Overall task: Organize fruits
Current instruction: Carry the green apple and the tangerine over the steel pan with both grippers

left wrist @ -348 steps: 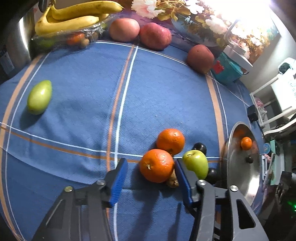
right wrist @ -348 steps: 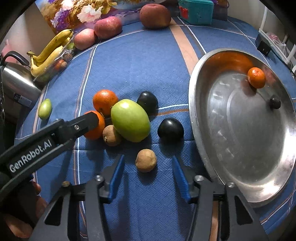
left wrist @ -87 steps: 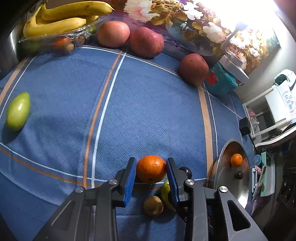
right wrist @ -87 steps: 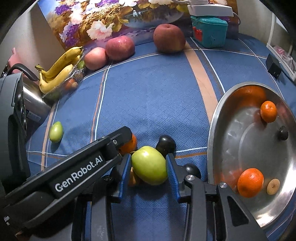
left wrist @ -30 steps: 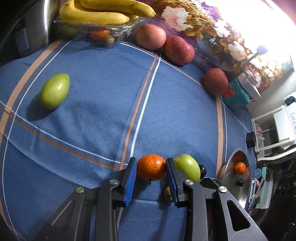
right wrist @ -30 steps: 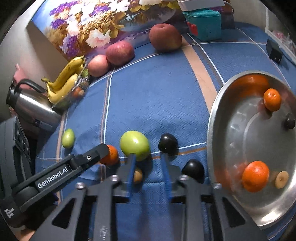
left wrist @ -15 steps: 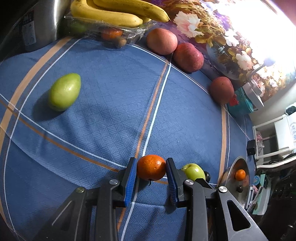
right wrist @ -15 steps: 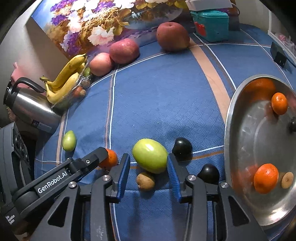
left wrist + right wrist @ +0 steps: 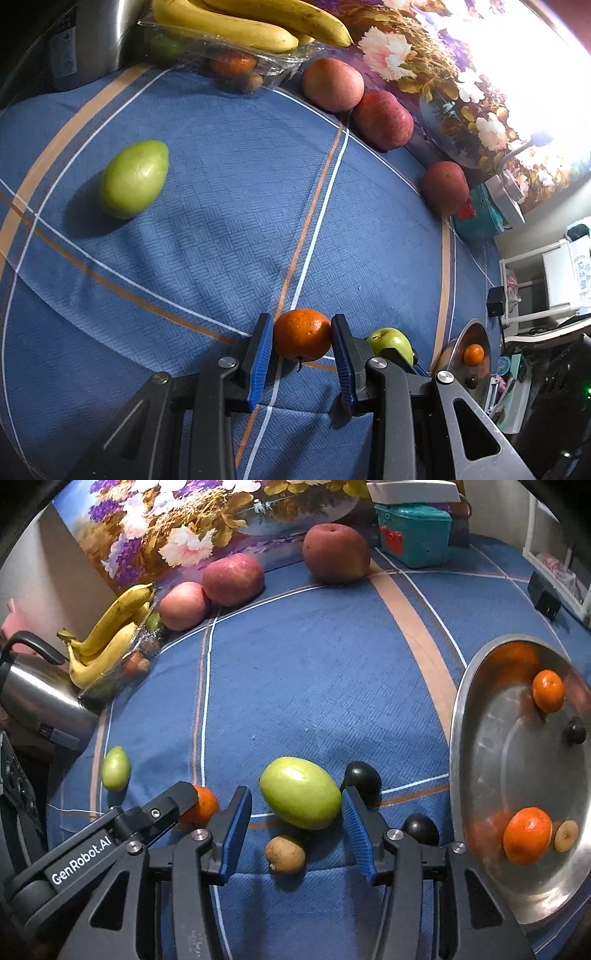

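Step in hand: pick-up of loose fruit for transfer to the round stainless-steel pan (image 9: 476, 686) at your right, which already holds two oranges, a small dark fruit and a pale brown slice. Your left gripper (image 9: 301, 341) is clamped on a round orange citrus fruit (image 9: 302, 334), both blue pads pressed against its sides, the fruit low over the blue woven tablecloth with tan and white stripes (image 9: 229, 206); whether it is lifted clear I cannot tell. Your right gripper (image 9: 295, 812) has just been opening its jaws and now stands apart around the large smooth green oval fruit (image 9: 300, 792): the right pad is at the fruit's skin, the left pad shows a clear gap, so no grip yet. A small brown kiwi-like fruit (image 9: 285, 853) lies just below, between the fingers. Next, in my judgement: centre the right jaws on the green fruit's widest part, close without catching the brown one, then carry both loads toward the pan. A second green oval fruit (image 9: 133, 179) lies well apart at far left, untouched.
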`<control>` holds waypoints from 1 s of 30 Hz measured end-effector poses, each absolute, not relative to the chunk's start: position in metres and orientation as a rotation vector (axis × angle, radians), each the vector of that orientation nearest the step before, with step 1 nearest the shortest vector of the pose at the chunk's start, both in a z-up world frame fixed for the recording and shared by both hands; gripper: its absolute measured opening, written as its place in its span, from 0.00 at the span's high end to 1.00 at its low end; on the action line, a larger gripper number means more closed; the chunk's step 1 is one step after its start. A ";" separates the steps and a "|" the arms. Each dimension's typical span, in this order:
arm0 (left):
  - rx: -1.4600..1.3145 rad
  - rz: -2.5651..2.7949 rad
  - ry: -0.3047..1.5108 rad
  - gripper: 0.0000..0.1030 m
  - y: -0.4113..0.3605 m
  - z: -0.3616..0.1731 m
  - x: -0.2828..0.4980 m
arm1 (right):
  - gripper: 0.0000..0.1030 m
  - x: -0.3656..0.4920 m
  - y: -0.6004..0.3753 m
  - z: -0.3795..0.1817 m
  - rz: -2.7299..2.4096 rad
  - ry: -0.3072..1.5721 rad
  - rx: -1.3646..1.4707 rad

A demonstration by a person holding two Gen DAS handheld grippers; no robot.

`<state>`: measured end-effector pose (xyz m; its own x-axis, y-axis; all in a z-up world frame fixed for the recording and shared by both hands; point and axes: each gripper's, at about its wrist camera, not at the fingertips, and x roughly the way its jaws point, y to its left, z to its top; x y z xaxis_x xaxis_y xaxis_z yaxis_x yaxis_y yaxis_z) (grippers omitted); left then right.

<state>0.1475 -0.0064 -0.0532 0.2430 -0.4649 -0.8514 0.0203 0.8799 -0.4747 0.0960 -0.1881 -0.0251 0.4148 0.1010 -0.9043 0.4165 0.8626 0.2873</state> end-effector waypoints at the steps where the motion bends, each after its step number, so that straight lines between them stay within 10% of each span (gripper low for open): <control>1: -0.407 -0.345 1.292 0.67 -0.006 -0.053 0.148 | 0.49 0.097 -0.186 -0.026 -0.217 1.144 0.502; 30: -0.430 -0.332 1.283 0.67 0.009 -0.049 0.153 | 0.53 0.102 -0.171 -0.022 -0.265 1.143 0.374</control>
<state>0.1534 0.0091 -0.0488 0.2550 -0.4685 -0.8459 -0.0001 0.8748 -0.4845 0.1020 -0.1706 -0.0220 0.3942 -0.0146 -0.9189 0.3910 0.9075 0.1534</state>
